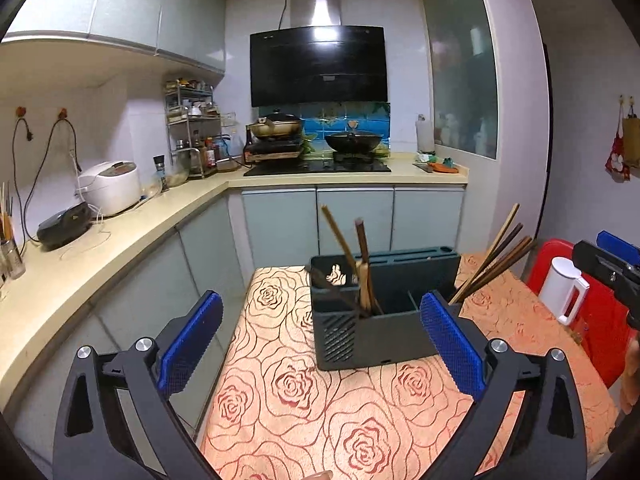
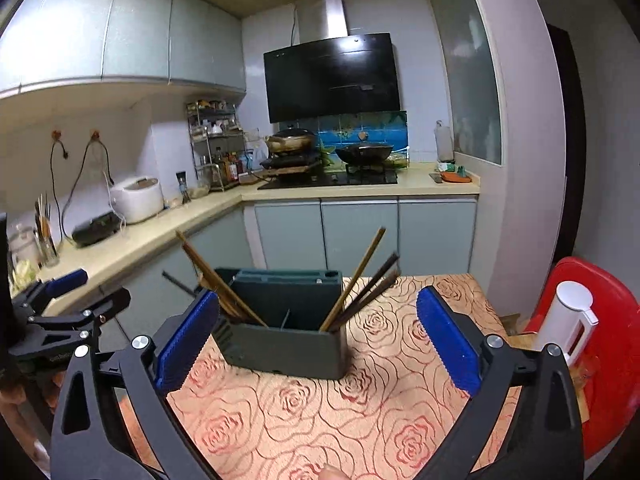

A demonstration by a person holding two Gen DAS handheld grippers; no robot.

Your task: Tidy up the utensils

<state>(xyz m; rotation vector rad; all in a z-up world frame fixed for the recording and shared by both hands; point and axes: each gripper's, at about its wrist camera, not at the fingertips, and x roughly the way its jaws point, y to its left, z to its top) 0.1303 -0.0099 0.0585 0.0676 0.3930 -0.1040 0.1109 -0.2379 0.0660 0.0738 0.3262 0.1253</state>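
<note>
Here, both the left claw and right claw gape wide, empty, before a chopstick-filled holder on the tabletop.

A dark grey utensil holder stands on a worktop covered in a rose-patterned cloth. Brown chopsticks lean out of its right compartment, more chopsticks out of its left. The right gripper hovers just in front of the holder, blue fingers spread wide and empty. Left of the holder is the left gripper. Right of it, a white kettle rests on a red stool.
</note>
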